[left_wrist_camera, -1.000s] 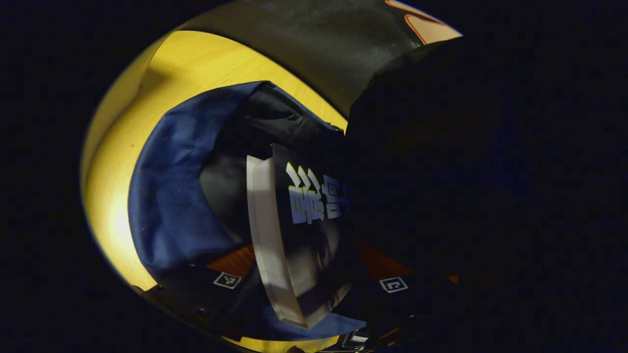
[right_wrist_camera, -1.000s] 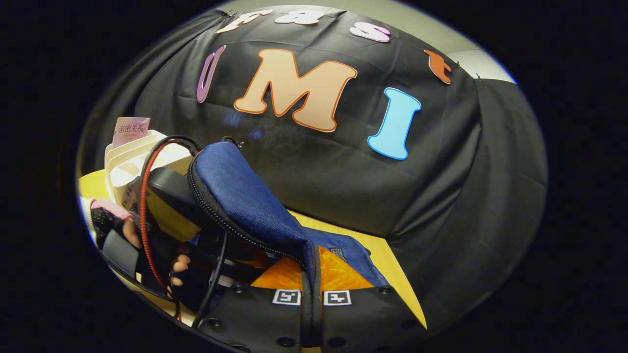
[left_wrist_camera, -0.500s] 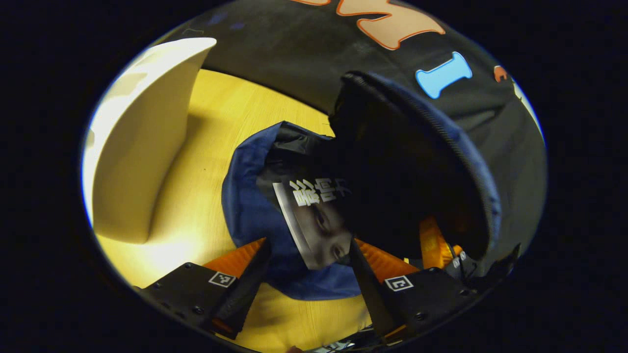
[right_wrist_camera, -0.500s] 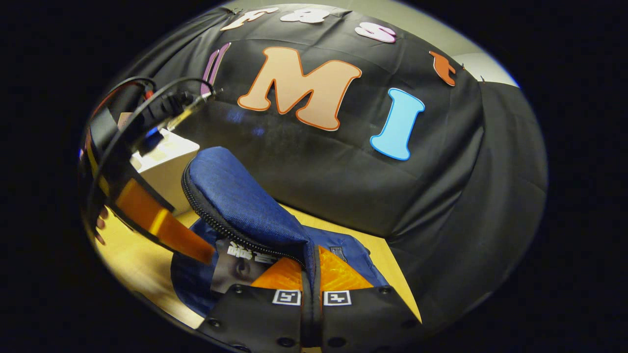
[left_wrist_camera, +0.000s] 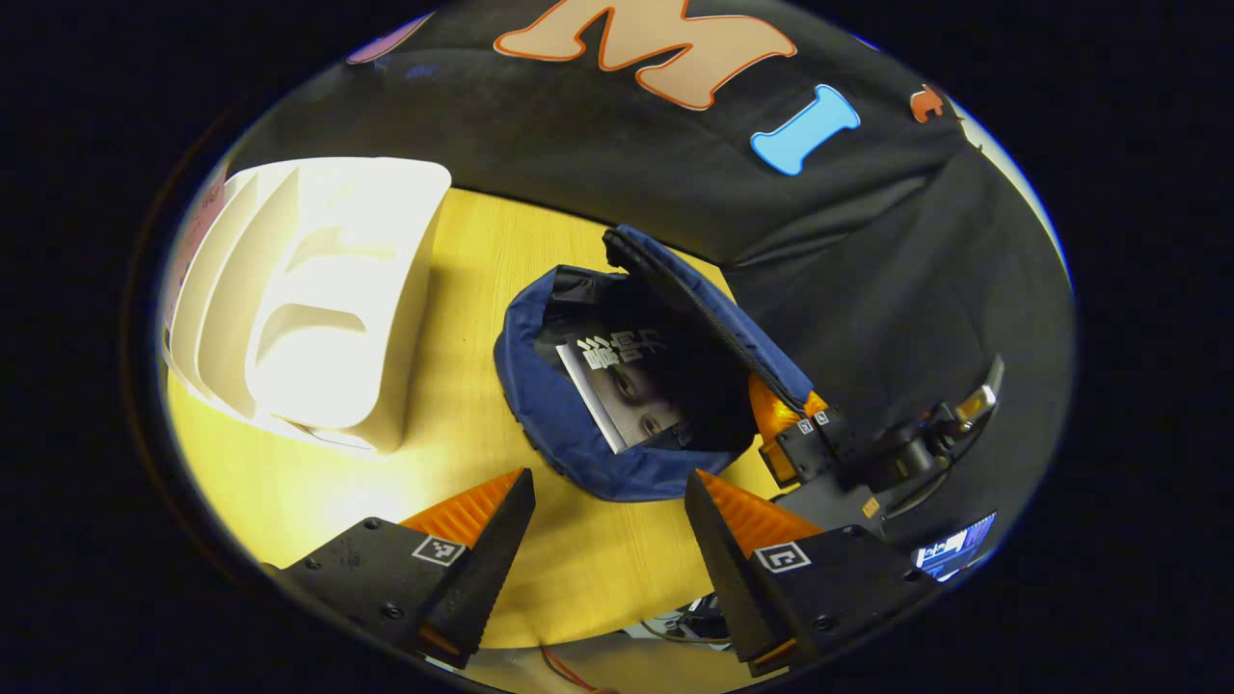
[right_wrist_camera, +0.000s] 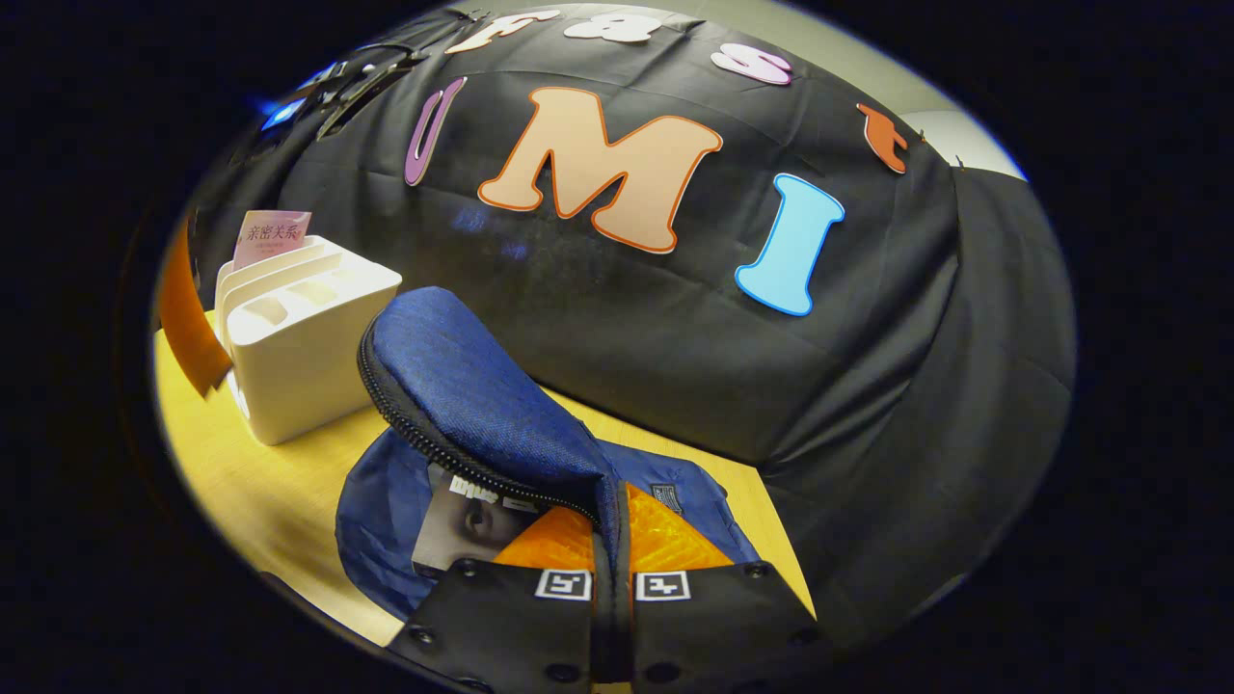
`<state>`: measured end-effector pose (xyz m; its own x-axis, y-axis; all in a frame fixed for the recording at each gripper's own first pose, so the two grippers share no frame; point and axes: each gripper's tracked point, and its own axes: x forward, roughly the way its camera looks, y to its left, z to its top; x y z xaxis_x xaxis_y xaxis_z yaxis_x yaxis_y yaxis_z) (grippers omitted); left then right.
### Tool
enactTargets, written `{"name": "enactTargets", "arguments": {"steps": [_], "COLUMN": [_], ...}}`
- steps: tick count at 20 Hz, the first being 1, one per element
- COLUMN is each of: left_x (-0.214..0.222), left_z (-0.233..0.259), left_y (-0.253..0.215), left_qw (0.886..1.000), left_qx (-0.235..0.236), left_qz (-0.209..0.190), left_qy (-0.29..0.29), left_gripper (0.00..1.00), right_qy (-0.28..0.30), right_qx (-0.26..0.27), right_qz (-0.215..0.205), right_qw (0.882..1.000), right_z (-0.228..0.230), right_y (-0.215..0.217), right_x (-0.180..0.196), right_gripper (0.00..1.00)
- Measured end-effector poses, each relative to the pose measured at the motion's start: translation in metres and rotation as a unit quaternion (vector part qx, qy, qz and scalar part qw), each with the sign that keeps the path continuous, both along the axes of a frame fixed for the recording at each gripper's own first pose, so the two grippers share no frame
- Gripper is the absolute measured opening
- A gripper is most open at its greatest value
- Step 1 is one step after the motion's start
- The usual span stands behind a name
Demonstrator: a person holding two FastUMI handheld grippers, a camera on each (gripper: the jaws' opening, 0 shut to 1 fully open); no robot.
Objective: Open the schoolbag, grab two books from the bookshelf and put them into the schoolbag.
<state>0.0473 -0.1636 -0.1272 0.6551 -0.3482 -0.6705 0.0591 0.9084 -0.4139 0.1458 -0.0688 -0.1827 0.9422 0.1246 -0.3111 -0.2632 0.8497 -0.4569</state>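
Your left gripper (left_wrist_camera: 600, 511) hangs spread and empty above the open schoolbag (left_wrist_camera: 578, 453); a book (left_wrist_camera: 627, 395) lies inside it. Your right gripper (right_wrist_camera: 612, 540) clamps the schoolbag's flap (right_wrist_camera: 472, 405), holding it up.

We see a recording booth, not a home: black cloth wall (right_wrist_camera: 675, 318) draped behind a bare yellow wooden bench (left_wrist_camera: 463, 289), with a plain white bookshelf (right_wrist_camera: 299, 357) staged on it.
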Motion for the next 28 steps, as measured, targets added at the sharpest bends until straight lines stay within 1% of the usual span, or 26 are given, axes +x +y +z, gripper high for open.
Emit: {"name": "enactTargets", "arguments": {"steps": [2, 3, 5, 6, 7, 8, 10, 11, 12, 13, 16, 20, 21, 22, 23, 24, 25, 26, 27, 28], "left_x": [-0.009, -0.012, -0.011, -0.012, -0.014, -0.013, -0.016, -0.02, -0.023, -0.028, -0.034, -0.034, -0.031, -0.029, -0.024, -0.019, -0.014, -0.012, -0.008, -0.003], "left_z": [0.013, 0.02, 0.04, 0.049, 0.057, 0.064, 0.073, 0.076, 0.08, 0.084, 0.097, 0.126, 0.134, 0.139, 0.14, 0.139, 0.137, 0.133, 0.128, 0.122], "left_y": [0.021, 0.032, 0.061, 0.075, 0.089, 0.105, 0.14, 0.156, 0.172, 0.188, 0.24, 0.316, 0.338, 0.356, 0.374, 0.389, 0.4, 0.412, 0.422, 0.429], "left_qw": [1.0, 1.0, 0.999, 0.999, 0.998, 0.997, 0.994, 0.993, 0.991, 0.99, 0.986, 0.976, 0.973, 0.97, 0.968, 0.966, 0.965, 0.964, 0.963, 0.966], "left_qx": [0.013, 0.021, 0.023, 0.023, 0.024, 0.027, 0.038, 0.044, 0.049, 0.05, 0.074, 0.108, 0.126, 0.142, 0.153, 0.162, 0.17, 0.181, 0.189, 0.186], "left_qz": [0.0, 0.006, 0.031, 0.045, 0.059, 0.075, 0.1, 0.111, 0.119, 0.127, 0.149, 0.187, 0.192, 0.196, 0.199, 0.201, 0.199, 0.197, 0.191, 0.181], "left_qy": [0.002, 0.003, -0.007, -0.01, -0.015, -0.023, -0.024, -0.022, -0.019, -0.016, -0.016, -0.022, -0.021, -0.02, -0.02, -0.02, -0.017, -0.01, -0.003, 0.007], "left_gripper": [0.92, 0.93, 0.93, 0.93, 0.92, 0.93, 0.93, 0.93, 0.93, 0.93, 0.93, 0.9, 0.91, 0.95, 0.9, 0.94, 0.9, 0.9, 0.89, 0.89], "right_qy": [0.0, 0.0, 0.0, 0.0, -0.001, -0.001, 0.0, 0.001, 0.001, 0.001, 0.002, 0.003, 0.003, 0.004, 0.003, 0.004, 0.005, 0.007, 0.008, 0.009], "right_qx": [-0.005, -0.008, -0.01, -0.012, -0.015, -0.017, -0.02, -0.02, -0.021, -0.022, -0.027, -0.032, -0.034, -0.039, -0.044, -0.047, -0.048, -0.048, -0.048, -0.049], "right_qz": [0.0, -0.001, -0.005, -0.007, -0.009, -0.012, -0.017, -0.02, -0.024, -0.028, -0.042, -0.057, -0.06, -0.065, -0.068, -0.072, -0.075, -0.077, -0.08, -0.083], "right_qw": [1.0, 1.0, 1.0, 1.0, 1.0, 1.0, 1.0, 1.0, 1.0, 0.999, 0.999, 0.998, 0.998, 0.997, 0.997, 0.996, 0.996, 0.996, 0.996, 0.995], "right_z": [-0.001, -0.002, -0.002, -0.002, -0.002, -0.002, -0.001, -0.001, -0.001, -0.001, 0.0, 0.0, -0.003, -0.005, -0.006, -0.007, -0.008, -0.009, -0.009, -0.009], "right_y": [0.0, 0.001, 0.004, 0.004, 0.005, 0.005, 0.006, 0.006, 0.005, 0.005, 0.008, 0.014, 0.014, 0.016, 0.018, 0.02, 0.021, 0.021, 0.021, 0.021], "right_x": [-0.001, -0.001, 0.0, 0.0, -0.001, -0.001, 0.0, 0.0, 0.001, 0.002, 0.005, 0.006, 0.004, 0.003, 0.002, 0.001, 0.001, 0.001, 0.001, 0.001], "right_gripper": [0.03, 0.03, 0.06, 0.03, 0.03, 0.0, 0.0, 0.03, 0.05, 0.03, 0.03, 0.03, 0.03, 0.03, 0.03, 0.03, 0.03, 0.03, 0.0, 0.0]}}
